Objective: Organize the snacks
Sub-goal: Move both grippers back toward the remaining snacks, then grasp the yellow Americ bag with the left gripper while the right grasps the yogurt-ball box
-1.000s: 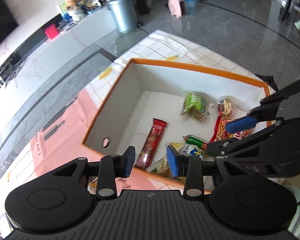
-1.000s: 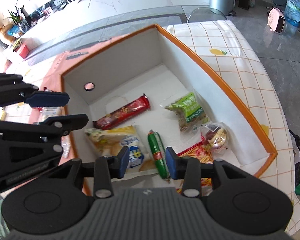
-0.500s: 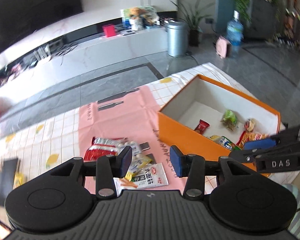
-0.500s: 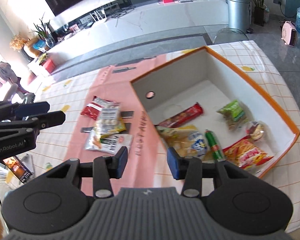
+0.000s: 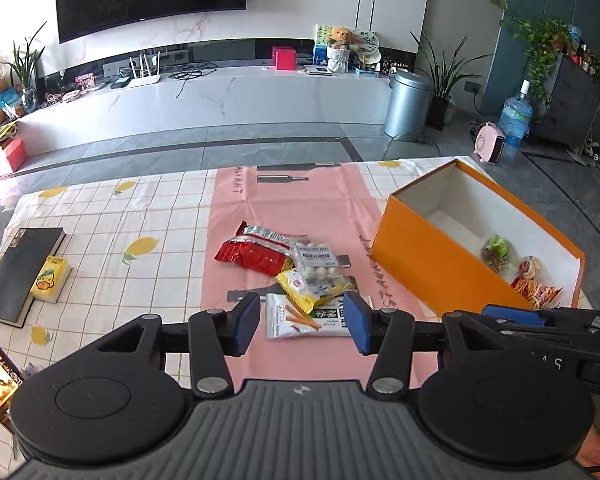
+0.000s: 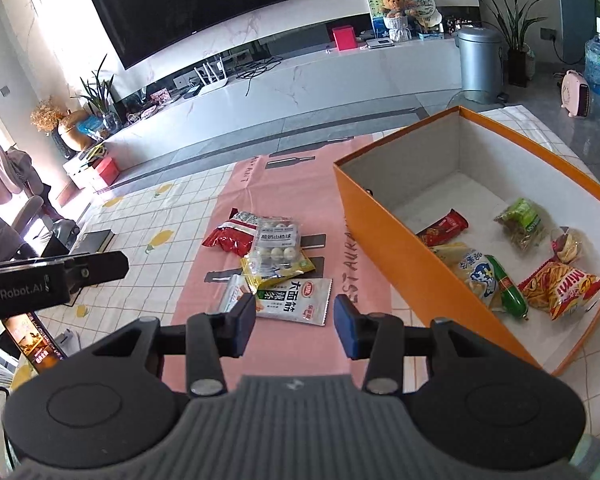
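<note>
- Snacks lay in two groups: a loose pile on the pink mat (image 5: 300, 208) and a set inside the orange box (image 6: 380, 216), which stood on the mat's right edge.
- Orange box: the right wrist view showed its floor almost whole, holding a red bar (image 6: 443, 227), a green packet (image 6: 523, 222), a green sausage (image 6: 507, 288) and a red-yellow chip bag (image 6: 560, 290). The left wrist view hid most of these behind the near wall.
- Pile: red bag (image 5: 256, 254), clear pouch of white balls (image 5: 316, 266), yellow packet (image 5: 296, 286) and white sachet (image 6: 296, 300), overlapping.
- Black notebook (image 5: 22, 270) appeared clearly only in the left wrist view.
- Left gripper (image 5: 300, 322) hung above the pile, jaws apart, nothing between them.
- Right gripper (image 6: 295, 320) likewise stood parted and empty, just short of the white sachet.
</note>
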Demonstrator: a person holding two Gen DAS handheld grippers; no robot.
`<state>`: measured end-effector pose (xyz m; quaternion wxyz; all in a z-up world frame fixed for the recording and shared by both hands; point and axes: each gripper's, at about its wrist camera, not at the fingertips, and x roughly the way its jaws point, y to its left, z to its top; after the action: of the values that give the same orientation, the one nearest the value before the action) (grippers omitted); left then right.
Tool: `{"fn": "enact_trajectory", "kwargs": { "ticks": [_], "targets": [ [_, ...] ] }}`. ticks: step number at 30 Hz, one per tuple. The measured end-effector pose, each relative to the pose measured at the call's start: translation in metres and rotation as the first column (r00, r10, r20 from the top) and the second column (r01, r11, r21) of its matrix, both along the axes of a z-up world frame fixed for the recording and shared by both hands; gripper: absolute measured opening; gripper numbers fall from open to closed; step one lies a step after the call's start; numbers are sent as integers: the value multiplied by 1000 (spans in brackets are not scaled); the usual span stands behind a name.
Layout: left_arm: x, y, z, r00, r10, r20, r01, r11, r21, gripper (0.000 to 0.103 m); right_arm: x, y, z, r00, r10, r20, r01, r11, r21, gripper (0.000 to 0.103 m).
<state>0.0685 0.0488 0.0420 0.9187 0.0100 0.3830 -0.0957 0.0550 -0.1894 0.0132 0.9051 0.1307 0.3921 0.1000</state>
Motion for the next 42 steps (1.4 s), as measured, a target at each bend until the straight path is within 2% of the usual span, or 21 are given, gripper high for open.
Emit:
{"fn": "enact_trajectory", "kwargs": {
  "ticks": [9, 12, 19, 23, 25, 30, 35, 39, 41, 42],
  "targets": [
    [3, 16, -43, 999, -2, -45, -1, 998, -64, 58, -1, 26, -37, 1000, -22, -12, 21, 999, -34, 42],
    [12, 18, -54, 998, 9, -62, -13, 997, -70, 58, 8, 32, -46, 999, -16, -28, 15, 999, -29, 46],
    [45, 32, -73, 992, 60, -107, -69, 994, -82, 58, 44, 53, -59, 999, 31, -28, -33, 996, -79, 57],
    [66, 39, -86, 988, 86, -132, -96, 993, -67, 58, 73, 63, -67, 998, 50, -32, -52, 994, -94, 59],
    [76, 44, -95, 982, 102, -156, -112, 992, -54, 58, 88, 67, -71, 998, 60, -32, -63, 993, -99, 65],
    [100, 51, -113, 974, 118, -192, -127, 991, -39, 58, 126, 76, -85, 997, 68, -39, -71, 993, -98, 72],
    [115, 49, -122, 976, 94, -198, -101, 995, -25, 58, 159, 87, -99, 996, 69, -55, -74, 992, -100, 72],
    [122, 45, -126, 983, 37, -178, -39, 999, -6, 58, 181, 90, -113, 993, 71, -94, -79, 993, -83, 72],
    [124, 42, -128, 986, -6, -168, 5, 1000, -3, 58, 185, 88, -119, 992, 72, -107, -80, 994, -73, 69],
    [124, 40, -129, 987, -26, -161, 26, 1000, -3, 58, 187, 87, -122, 990, 76, -119, -84, 994, -63, 63]
  ]
}}
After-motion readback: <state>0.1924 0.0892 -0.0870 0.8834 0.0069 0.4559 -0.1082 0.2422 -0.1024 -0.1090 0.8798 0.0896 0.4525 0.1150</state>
